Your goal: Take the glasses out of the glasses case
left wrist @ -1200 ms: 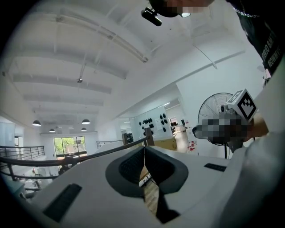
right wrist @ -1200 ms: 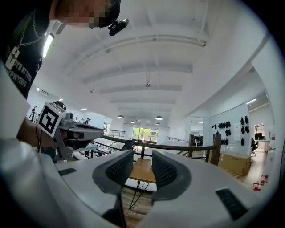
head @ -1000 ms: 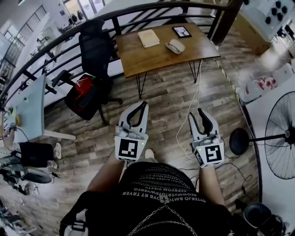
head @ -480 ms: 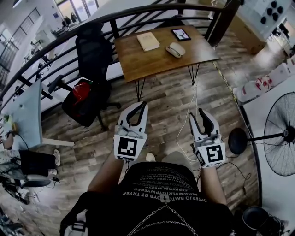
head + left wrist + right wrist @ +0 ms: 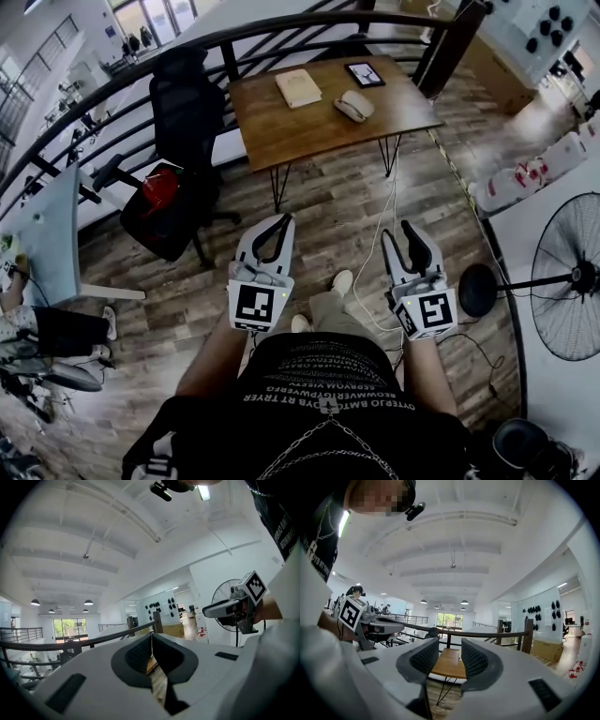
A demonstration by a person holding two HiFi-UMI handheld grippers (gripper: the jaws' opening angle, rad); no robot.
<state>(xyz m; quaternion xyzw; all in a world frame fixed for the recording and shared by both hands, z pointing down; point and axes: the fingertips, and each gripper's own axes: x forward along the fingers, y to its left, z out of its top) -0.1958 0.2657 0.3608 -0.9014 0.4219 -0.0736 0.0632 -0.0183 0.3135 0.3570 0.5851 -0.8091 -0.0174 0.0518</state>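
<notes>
The pale oval glasses case lies shut on the wooden table at the top of the head view, well beyond both grippers. My left gripper is held level over the floor, its jaws shut with the tips touching and nothing in them. My right gripper is level beside it; its jaws have just been opening and stand open with nothing between them. The table shows far off through that gap.
On the table also lie a tan book and a dark tablet. A black office chair and a red bag stand left of it. A standing fan is at the right, a white cable on the floor, and a dark railing behind.
Both grippers have shifted a little forward as the person walks toward the table. A leg and shoe have come into view between them.
</notes>
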